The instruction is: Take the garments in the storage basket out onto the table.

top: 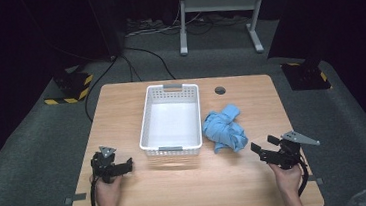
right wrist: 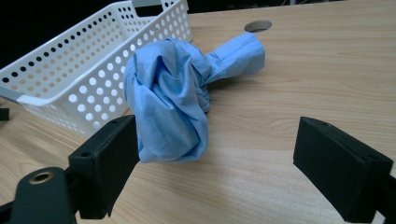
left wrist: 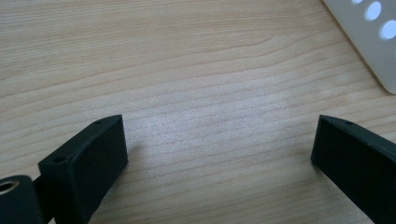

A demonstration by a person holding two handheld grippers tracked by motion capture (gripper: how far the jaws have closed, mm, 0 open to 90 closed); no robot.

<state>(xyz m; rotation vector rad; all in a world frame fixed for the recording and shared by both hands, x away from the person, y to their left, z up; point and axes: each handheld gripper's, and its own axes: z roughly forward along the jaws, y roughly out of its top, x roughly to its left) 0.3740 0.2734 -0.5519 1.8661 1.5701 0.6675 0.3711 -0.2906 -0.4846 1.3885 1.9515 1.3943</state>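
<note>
No text, label, brand, number or sign can be read anywhere. The crumpled light blue cloth shirt (right wrist: 173, 93) ahead of the right gripper's jaws carries no legible tag or print. The white perforated plastic basket (right wrist: 70, 74) beyond that gripper's left jaw bears no marking. The pale wooden counter (left wrist: 196, 70) between the left gripper's jaws shows only wood grain. The yellow-and-black striped floor blocks (top: 69, 88) far beyond the jaws carry stripes, no lettering.
</note>
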